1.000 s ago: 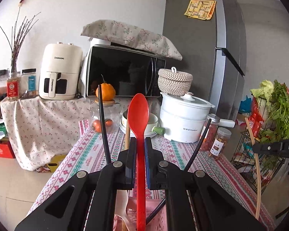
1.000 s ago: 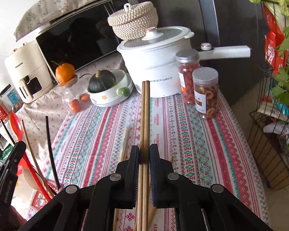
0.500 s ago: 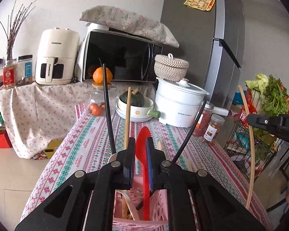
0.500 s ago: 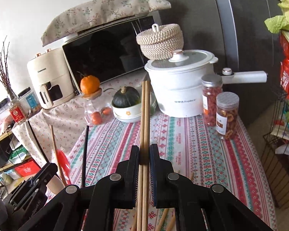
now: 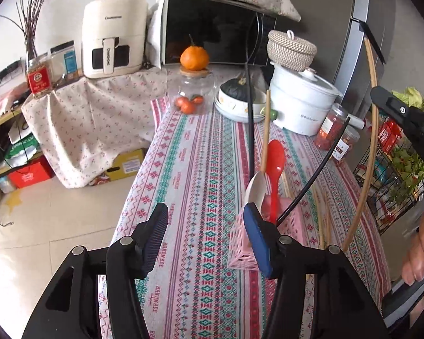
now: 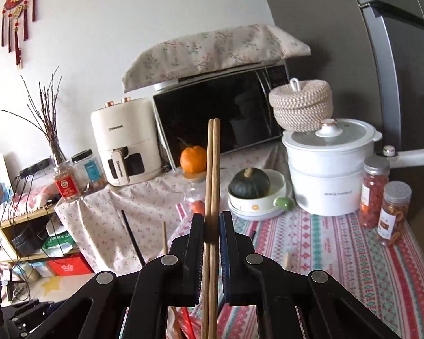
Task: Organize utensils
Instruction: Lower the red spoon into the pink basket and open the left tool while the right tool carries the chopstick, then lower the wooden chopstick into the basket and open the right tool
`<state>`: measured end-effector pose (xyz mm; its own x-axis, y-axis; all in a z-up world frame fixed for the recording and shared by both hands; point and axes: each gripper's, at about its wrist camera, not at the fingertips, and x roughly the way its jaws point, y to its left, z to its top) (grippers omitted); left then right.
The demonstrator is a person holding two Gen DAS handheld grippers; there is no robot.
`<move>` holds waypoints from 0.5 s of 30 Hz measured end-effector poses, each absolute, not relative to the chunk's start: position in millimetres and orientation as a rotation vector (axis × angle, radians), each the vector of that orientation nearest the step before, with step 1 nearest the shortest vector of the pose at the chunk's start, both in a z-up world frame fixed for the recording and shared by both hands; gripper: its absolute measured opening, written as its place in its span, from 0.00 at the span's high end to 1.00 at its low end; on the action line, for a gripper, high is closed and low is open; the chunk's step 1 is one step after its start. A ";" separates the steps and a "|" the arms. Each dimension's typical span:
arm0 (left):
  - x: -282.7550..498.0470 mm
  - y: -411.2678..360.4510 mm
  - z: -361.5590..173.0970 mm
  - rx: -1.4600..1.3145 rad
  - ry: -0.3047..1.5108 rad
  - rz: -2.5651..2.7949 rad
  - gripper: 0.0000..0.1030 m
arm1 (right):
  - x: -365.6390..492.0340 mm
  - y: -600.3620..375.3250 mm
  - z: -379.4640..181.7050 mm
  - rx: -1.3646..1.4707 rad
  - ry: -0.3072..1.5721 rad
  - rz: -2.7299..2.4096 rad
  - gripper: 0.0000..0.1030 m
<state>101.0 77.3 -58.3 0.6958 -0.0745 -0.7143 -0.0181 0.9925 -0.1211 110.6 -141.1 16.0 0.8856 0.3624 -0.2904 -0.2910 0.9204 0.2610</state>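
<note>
Red spoon released into the basket, chopsticks clamped on the right.

The left gripper [image 5: 205,236] is seen with its jaws opening and nothing between them; the red spoon [image 5: 274,166] is stood upright in the pink basket [image 5: 241,250], just beyond the right-hand pad, among black chopsticks and a white spoon. In the right gripper [image 6: 212,233], a pair of wooden chopsticks [image 6: 213,169] is pinched tight, pointed far over the patterned tablecloth [image 5: 200,158].
</note>
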 end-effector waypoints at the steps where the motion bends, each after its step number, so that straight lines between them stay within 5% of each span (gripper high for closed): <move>1: 101.8 81.6 -61.0 -0.128 0.812 -0.033 0.44 | 111.8 -133.3 15.7 0.207 0.330 0.335 0.93; 15: 105.9 93.9 -73.3 -0.076 0.881 -0.066 0.44 | 138.3 -83.8 -13.9 0.143 0.290 0.218 0.93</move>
<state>105.9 93.9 -73.3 0.6347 -0.0890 -0.7676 0.0266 0.9953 -0.0934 138.3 -83.8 -13.9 0.9350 0.2335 -0.2670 -0.1925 0.9663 0.1709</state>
